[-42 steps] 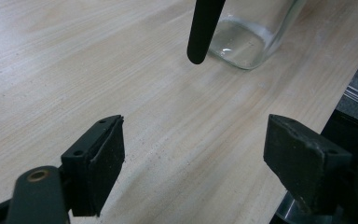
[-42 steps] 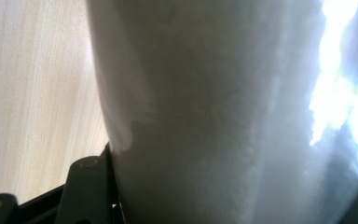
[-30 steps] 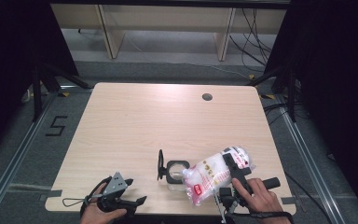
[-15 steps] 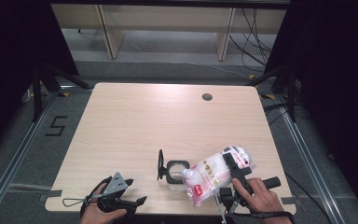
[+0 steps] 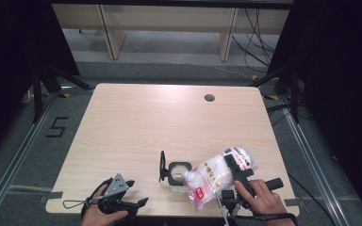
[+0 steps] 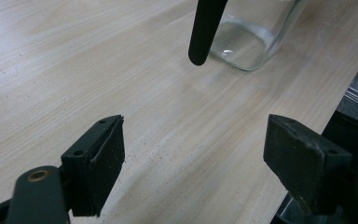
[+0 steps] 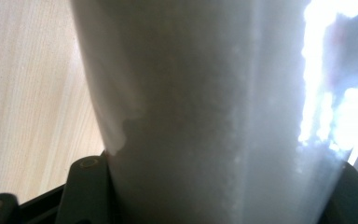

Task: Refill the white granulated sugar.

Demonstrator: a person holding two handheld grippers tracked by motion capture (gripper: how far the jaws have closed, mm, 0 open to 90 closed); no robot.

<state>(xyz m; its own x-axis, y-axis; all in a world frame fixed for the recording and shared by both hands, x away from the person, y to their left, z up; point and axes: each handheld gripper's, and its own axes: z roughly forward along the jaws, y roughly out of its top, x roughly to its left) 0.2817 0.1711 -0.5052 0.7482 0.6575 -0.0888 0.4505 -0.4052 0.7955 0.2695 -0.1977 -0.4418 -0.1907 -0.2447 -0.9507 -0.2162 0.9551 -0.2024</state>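
Observation:
A clear plastic bag of white grains (image 5: 215, 177) with a red label lies tilted near the table's front right, its lower end against the mouth of a square glass jar (image 5: 179, 173). The jar's black lid (image 5: 162, 165) stands swung open at its left. My right gripper (image 5: 238, 170) is shut on the bag's upper half; in the right gripper view the bag (image 7: 205, 116) sits between the jaws of the right gripper (image 7: 219, 191). My left gripper (image 5: 139, 203) rests at the front left edge, open and holding nothing. In the left gripper view, the left gripper (image 6: 196, 149) points at the jar (image 6: 247, 42) and lid (image 6: 206, 28).
The pale wooden table (image 5: 146, 122) has a round cable hole (image 5: 209, 98) at its far right. Wooden shelving legs (image 5: 108, 28) and loose cables (image 5: 254, 33) lie on the floor beyond the table. Dark curtains hang at both sides.

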